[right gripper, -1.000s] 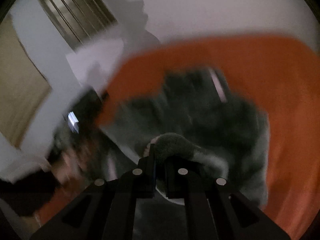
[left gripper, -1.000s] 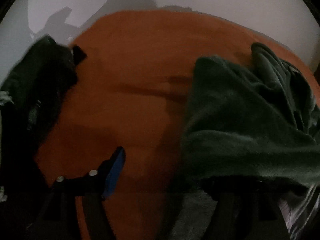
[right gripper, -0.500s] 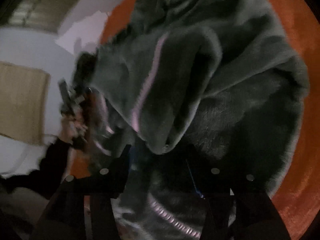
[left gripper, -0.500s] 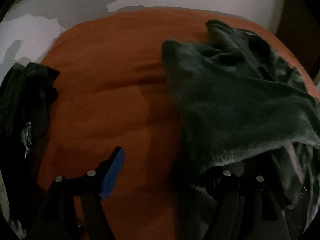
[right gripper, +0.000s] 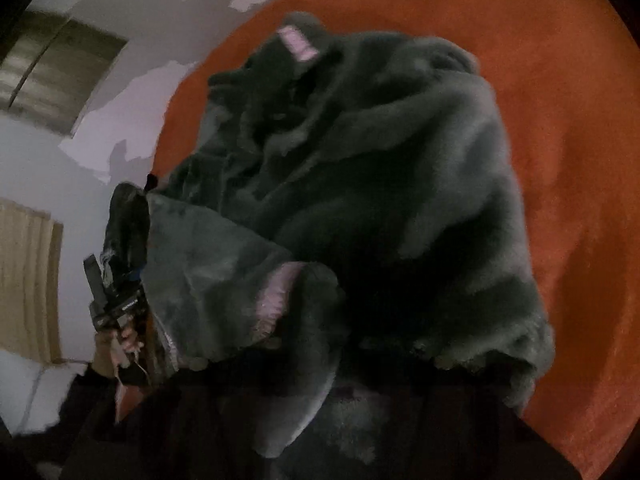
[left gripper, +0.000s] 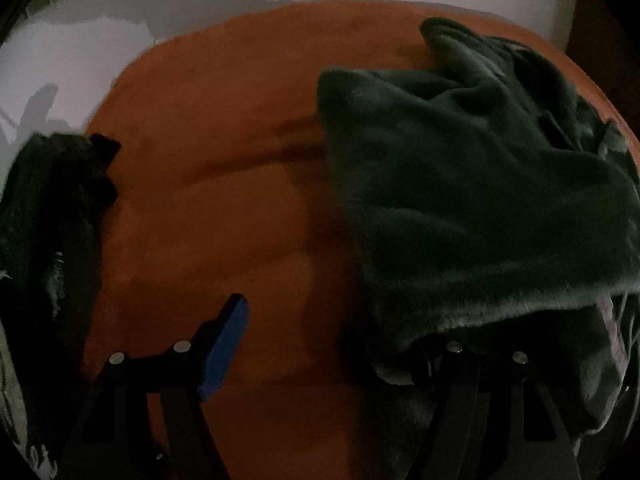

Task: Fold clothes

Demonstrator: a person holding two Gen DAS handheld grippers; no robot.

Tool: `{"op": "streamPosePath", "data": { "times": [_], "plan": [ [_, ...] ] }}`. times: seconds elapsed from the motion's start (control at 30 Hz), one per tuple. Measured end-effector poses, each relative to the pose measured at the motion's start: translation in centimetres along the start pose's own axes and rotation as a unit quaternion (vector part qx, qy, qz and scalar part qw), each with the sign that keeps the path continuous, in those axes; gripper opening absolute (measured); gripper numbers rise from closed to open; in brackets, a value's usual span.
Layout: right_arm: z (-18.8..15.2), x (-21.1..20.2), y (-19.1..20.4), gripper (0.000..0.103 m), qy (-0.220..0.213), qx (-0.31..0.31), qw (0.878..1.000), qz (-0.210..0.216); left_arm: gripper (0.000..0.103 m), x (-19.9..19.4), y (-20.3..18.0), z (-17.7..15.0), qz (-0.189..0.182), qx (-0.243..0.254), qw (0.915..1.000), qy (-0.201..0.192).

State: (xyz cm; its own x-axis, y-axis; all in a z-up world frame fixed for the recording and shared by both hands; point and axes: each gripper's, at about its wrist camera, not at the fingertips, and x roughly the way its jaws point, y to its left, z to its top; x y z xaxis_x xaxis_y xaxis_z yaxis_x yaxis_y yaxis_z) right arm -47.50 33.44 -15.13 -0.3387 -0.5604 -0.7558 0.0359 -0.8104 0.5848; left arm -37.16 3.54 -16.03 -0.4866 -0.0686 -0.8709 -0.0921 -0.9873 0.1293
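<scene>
Since earlier frame: right tool sunk into fleece [right gripper: 380,184], jaws closing, grasp unclear. Left tool [left gripper: 332,344] spread, fleece edge draped over one finger, readying fold on orange cover [left gripper: 224,168].

Orange fuzzy cover [left gripper: 224,184]: bears dark green fleece garment [left gripper: 472,200], crumpled, at right side; black garment [left gripper: 52,216] heaped at left edge; middle bare, creased.

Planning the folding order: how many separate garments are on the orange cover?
2: a green fleece heaped at the right, and a black garment at the orange cover's left edge. More may be hidden.
</scene>
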Motion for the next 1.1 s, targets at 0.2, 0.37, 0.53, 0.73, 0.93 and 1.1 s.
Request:
{"op": "streamPosePath", "data": {
  "times": [0.2, 0.37, 0.53, 0.73, 0.93, 1.1],
  "plan": [
    [-0.6, -5.2, 0.5, 0.007, -0.121, -0.031, 0.992, -0.029, 0.074, -5.1, 0.2, -0.7, -0.058, -0.023, 0.9938, -0.093],
    [-1.0, -3.1, -0.1, 0.007, -0.070, -0.029, 0.996, -0.051, 0.074, -6.3, 1.9, -1.4, -0.130, -0.029, 0.9875, -0.083],
    [-1.6, -2.2, -1.0, 0.007, -0.056, -0.029, 0.995, -0.075, 0.074, -4.5, 7.0, -2.4, -0.141, -0.110, 0.9830, -0.041],
    [-1.8, -5.9, 1.0, 0.007, -0.109, -0.057, 0.990, -0.072, 0.074, -3.2, 8.7, 2.0, -0.139, -0.213, 0.9662, -0.041],
    [-4.0, -5.3, 2.1, 0.007, -0.062, -0.092, 0.991, -0.080, 0.074, 1.7, 2.5, 13.9, -0.068, -0.159, 0.9848, 0.017],
    [-5.8, -5.4, 1.4, 0.007, -0.046, -0.071, 0.995, -0.058, 0.074, 7.2, -2.2, 19.3, 0.022, -0.102, 0.9894, 0.101]
  ]
}}
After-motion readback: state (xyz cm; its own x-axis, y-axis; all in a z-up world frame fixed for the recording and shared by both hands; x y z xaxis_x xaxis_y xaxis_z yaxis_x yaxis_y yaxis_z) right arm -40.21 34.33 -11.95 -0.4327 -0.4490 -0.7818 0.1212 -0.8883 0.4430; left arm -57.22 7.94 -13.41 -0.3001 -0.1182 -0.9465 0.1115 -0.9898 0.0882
